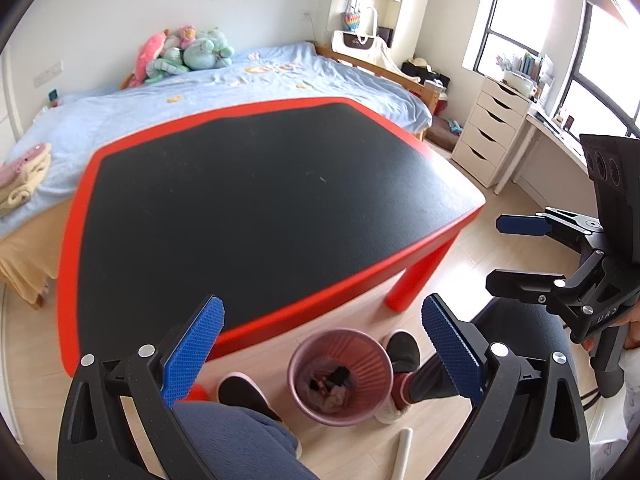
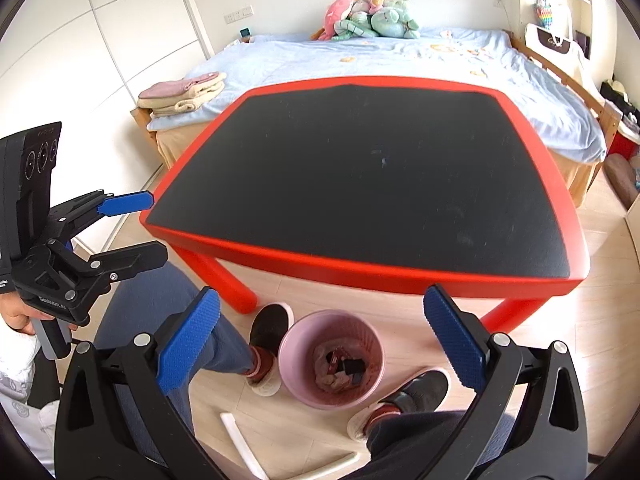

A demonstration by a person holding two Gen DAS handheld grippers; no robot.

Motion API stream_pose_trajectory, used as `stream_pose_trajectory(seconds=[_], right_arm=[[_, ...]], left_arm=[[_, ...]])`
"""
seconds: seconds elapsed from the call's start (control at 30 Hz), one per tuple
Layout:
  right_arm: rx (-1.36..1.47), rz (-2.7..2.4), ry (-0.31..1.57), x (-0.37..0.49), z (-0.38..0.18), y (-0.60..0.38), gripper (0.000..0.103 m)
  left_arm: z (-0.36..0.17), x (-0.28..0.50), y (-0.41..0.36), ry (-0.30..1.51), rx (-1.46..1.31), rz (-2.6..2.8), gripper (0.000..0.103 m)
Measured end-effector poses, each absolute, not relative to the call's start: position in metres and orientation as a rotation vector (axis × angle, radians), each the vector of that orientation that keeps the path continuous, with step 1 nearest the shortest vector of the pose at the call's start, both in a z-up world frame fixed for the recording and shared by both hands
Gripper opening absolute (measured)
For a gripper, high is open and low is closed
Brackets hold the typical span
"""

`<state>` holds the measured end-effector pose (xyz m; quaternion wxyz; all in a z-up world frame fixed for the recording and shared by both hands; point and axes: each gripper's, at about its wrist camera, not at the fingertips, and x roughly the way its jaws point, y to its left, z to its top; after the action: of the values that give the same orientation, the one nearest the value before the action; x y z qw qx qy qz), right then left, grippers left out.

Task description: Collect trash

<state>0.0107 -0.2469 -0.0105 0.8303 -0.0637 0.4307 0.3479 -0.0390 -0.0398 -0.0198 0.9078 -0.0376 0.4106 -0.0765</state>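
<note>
A pink ribbed waste bin point(image 1: 340, 376) stands on the wood floor between the person's feet, below the table's near edge. It holds crumpled paper and dark wrappers point(image 2: 340, 366). My left gripper point(image 1: 320, 344) is open and empty, held above the bin. My right gripper point(image 2: 320, 344) is open and empty too, above the bin point(image 2: 332, 356). Each gripper shows in the other's view, the right one point(image 1: 504, 248) at the right and the left one point(image 2: 148, 224) at the left, both open. The black table top point(image 1: 260, 208) with a red rim bears nothing.
The red table leg point(image 1: 412, 280) stands near the bin. The person's knees and dark shoes point(image 2: 272, 332) flank the bin. White chair parts point(image 2: 240, 436) lie low in view. A bed point(image 1: 240, 80) with plush toys is behind the table, white drawers point(image 1: 488, 132) at right.
</note>
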Motion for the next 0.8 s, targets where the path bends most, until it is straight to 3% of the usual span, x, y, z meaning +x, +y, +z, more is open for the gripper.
stream_pose_trajectory(seconds=[0.4,0.8], right_arm=[[-0.151,0.687,0.805,0.052,0.045,-0.231,0.100],[-0.153,0.701,0.790,0.070,0.055,-0.221,0.100]], left_arm=[[0.016,-0.020,-0.013,0.770,-0.091,-0.041,0.095],[0.022,-0.008,0.003,0.783,-0.127,-0.015,0.097]])
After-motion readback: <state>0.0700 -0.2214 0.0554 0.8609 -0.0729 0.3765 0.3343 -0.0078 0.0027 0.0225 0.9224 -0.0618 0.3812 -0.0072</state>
